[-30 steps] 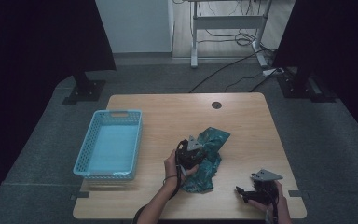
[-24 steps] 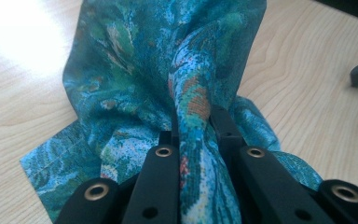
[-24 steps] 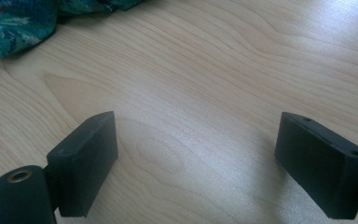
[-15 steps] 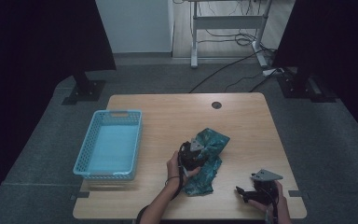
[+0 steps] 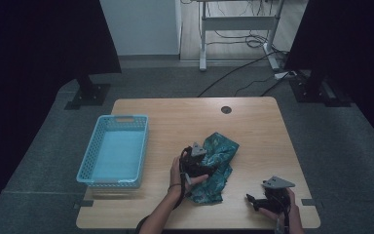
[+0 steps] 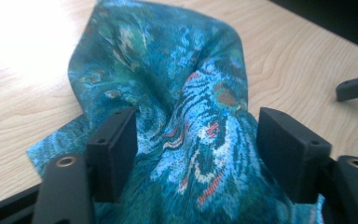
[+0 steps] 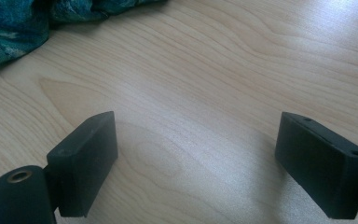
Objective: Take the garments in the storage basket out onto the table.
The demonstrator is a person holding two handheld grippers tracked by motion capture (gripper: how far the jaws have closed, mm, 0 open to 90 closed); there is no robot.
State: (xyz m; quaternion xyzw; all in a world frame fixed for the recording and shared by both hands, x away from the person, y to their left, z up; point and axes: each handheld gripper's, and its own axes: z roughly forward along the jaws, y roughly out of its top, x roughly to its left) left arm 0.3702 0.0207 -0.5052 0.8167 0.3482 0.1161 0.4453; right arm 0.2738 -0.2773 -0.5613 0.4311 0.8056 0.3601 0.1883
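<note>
- A crumpled cloth [image 5: 217, 165] is seen on the wooden table [image 5: 253, 122], a little right of the middle and toward the near edge.
- The cloth [image 6: 186, 121] is patterned in teal, turquoise and green, with small flecks of red, orange and cream; the weave looks like a feathered or scaled print.
- It is bunched into soft folds rather than laid flat, with one ridge raised between the jaws in the left gripper view and a flat corner spread onto the wood at the lower left of that view.
- The left gripper [image 5: 198, 161] is placed on the cloth; its jaws have just been opening and stand wide, with the fabric lying between them but not pinched.
- The right gripper [image 5: 263, 201] is held near the table's front right corner, apart from the cloth, its jaws spread over bare wood.
- A light blue basket [image 5: 114, 151] stands at the left of the table, well apart from the cloth.
</note>
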